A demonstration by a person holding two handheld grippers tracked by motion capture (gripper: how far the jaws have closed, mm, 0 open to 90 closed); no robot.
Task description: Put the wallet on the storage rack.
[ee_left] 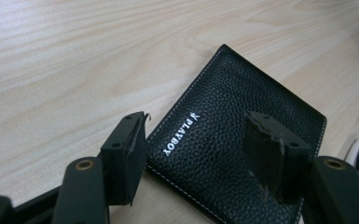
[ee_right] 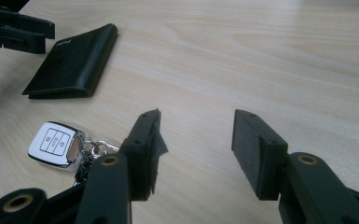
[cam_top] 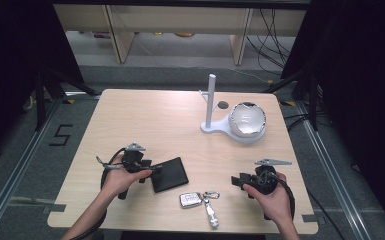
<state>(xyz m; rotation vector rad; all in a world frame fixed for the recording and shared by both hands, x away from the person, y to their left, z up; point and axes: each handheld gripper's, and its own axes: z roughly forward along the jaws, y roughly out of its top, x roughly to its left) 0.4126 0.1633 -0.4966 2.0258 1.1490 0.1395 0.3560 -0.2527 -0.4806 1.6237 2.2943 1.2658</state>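
Wallet flat on the wood table, grainy black leather
Left gripper spread wide over it, pinching nothing; right gripper spread too.

Grained black leather wallet — on matt pale wood table.

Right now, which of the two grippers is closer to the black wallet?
Left. The left gripper sits open at the wallet's edge; the right gripper waits farther away, beyond the car key.
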